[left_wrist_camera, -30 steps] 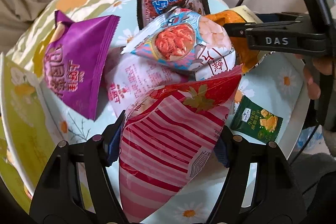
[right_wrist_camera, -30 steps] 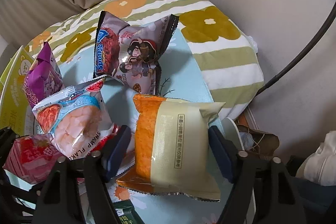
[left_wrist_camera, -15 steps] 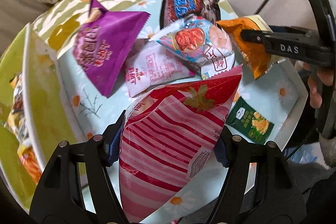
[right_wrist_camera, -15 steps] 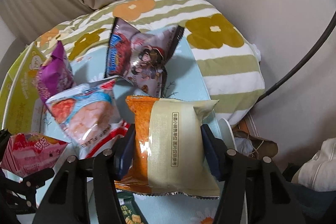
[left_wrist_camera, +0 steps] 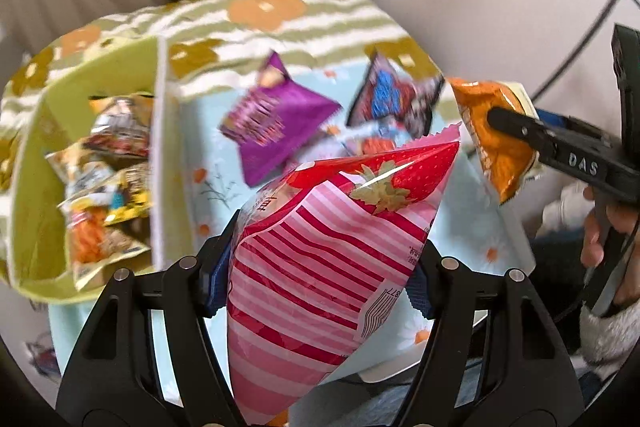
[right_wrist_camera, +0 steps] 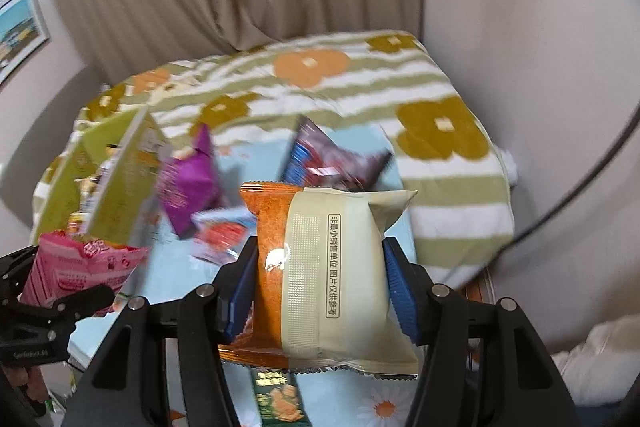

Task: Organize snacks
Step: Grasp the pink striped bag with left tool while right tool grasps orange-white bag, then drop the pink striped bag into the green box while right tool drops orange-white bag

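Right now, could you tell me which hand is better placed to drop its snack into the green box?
Left. The left gripper holds the pink striped bag right beside the green box; the right gripper, with its orange bag, sits farther off.

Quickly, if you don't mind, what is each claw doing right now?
Left claw: closed on the pink striped strawberry snack bag.
Right claw: closed on the orange and cream snack bag.
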A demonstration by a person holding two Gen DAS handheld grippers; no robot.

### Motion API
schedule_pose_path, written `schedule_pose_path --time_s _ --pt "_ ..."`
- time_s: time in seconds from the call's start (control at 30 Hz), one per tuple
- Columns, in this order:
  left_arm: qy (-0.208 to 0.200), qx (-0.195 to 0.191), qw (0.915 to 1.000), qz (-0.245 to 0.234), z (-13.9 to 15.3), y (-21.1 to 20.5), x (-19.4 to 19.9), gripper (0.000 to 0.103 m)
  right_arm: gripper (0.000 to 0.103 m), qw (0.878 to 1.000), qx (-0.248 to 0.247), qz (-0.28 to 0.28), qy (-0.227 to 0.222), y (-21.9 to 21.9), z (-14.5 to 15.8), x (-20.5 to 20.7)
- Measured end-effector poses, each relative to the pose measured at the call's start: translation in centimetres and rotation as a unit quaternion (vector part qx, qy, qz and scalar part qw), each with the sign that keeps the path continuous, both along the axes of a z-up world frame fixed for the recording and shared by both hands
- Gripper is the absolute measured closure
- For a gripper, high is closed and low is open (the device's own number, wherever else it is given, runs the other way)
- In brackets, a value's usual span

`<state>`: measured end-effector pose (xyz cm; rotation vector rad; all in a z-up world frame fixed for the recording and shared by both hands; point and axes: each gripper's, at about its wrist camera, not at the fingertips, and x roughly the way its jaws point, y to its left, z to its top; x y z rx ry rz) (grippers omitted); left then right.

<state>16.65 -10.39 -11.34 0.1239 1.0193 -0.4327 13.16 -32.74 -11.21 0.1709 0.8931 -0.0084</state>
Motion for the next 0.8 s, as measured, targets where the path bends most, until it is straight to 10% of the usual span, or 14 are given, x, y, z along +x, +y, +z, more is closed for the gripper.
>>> schedule_pose_path --time_s 0.43,0.8 --pt "-0.068 -0.044 0.9880 0.131 7.3 10.7 -0.2 0.037 0.048 0.986 0.032 0.143 -0.077 9.5 6.7 1.9" --pt "-0.040 -0.046 0.9814 0.182 5.5 21.2 5.0 0.037 0.048 0.978 0.054 0.185 -0.075 19.6 7.6 6.2"
